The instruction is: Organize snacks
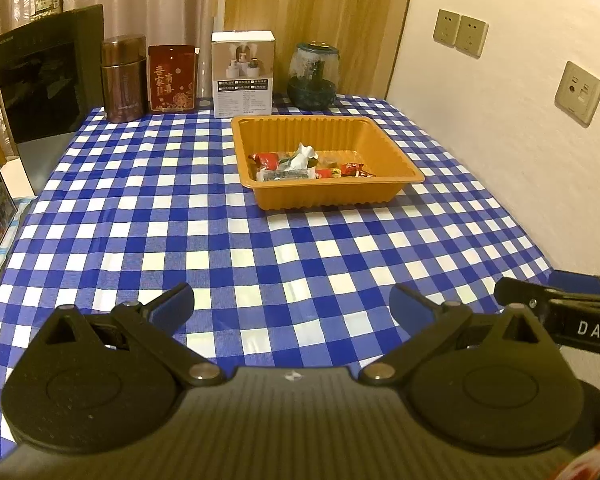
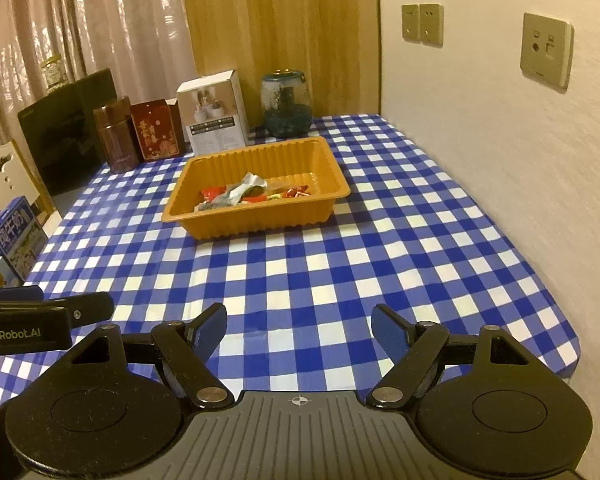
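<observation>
Right hand-held gripper (image 2: 299, 330) spread wide over the near checkered table (image 2: 340, 248), holding nothing. Orange tray (image 2: 204, 220) of wrapped snacks (image 2: 252, 192) sits far centre. Left hand-held gripper (image 2: 100, 304) enters near left.

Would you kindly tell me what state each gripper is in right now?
Left gripper: open, holding nothing.
Right gripper: open, holding nothing.

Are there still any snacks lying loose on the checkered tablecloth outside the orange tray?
No: in the right wrist view the snacks all sit inside the orange tray, and the checkered tablecloth around it shows none.
</observation>
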